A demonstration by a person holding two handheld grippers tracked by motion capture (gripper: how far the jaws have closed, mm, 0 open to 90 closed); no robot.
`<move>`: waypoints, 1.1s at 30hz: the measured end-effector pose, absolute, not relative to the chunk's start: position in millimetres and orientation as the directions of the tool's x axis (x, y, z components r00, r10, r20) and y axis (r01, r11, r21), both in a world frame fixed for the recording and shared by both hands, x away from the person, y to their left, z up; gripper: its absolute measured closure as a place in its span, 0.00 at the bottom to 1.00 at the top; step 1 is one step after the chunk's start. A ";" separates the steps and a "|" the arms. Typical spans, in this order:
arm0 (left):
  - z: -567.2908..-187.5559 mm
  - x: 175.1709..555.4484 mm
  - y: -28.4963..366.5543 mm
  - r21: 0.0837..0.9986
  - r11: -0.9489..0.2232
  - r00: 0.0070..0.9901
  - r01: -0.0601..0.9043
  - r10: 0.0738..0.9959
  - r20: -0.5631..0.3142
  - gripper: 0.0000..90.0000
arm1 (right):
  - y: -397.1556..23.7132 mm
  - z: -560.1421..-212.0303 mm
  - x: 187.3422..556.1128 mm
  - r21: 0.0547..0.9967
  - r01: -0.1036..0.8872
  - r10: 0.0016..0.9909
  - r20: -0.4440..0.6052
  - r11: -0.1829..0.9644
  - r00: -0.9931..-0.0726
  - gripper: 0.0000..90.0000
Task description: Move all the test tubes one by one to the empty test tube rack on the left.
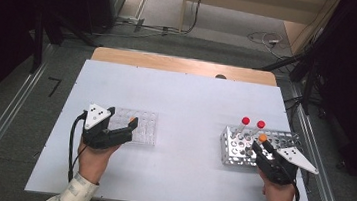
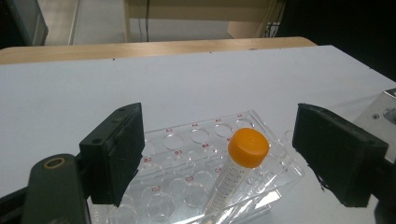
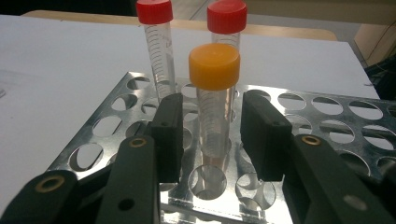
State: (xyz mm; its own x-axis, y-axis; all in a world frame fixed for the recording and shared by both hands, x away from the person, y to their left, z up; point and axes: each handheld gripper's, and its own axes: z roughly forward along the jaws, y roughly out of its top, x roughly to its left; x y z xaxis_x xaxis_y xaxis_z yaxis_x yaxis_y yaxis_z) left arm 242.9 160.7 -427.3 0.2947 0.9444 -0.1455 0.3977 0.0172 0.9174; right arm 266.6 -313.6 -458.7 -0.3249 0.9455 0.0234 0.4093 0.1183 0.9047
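The white table (image 1: 178, 130) spreads under both hands, with a strip of bare wood along its far edge.

The metal rack (image 1: 241, 150) is the biggest thing on it, a perforated steel block directly ahead of and under the right gripper (image 1: 263, 150). In the right gripper view its round holes run out to either side of the jaws and beyond them.

The clear plastic rack (image 1: 138, 125) lies flat just ahead of the left gripper (image 1: 122, 117). In the left gripper view its rows of labelled wells sit between and below the jaws.

The left gripper is released: its jaws stand wide apart, one on each side of the clear rack, pressing on nothing.

The right gripper has its jaws drawn in close on either side of an orange-capped tube (image 3: 214, 105). A narrow gap seems to remain on each side, so I cannot tell whether the pads actually clamp it.

That tube stands upright in the metal rack, midway between the right jaws, its cap above their tips.

A second orange-capped tube (image 2: 238, 172) leans in the clear rack, between the left jaws but apart from both.

Two red-capped tubes (image 3: 156, 51) stand upright in the metal rack just beyond the right gripper's tube.
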 end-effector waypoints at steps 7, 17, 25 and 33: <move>-427.5 243.2 161.6 0.917 0.017 0.293 0.397 0.945 -0.144 0.19 | -311.5 -461.7 269.5 0.901 0.413 0.944 0.009 0.136 -0.331 0.75; -426.8 242.3 160.6 0.919 0.016 0.297 0.394 0.944 -0.144 0.19 | -313.5 -456.4 267.9 0.910 0.398 0.946 0.017 0.119 -0.322 0.79; -426.6 242.1 160.3 0.920 0.017 0.299 0.392 0.943 -0.145 0.19 | -312.4 -435.1 262.9 0.929 0.350 0.948 0.001 0.117 -0.319 0.79; -425.9 241.5 160.2 0.920 0.016 0.298 0.391 0.944 -0.143 0.19 | -314.0 -412.9 254.8 0.948 0.299 0.948 -0.007 0.108 -0.320 0.79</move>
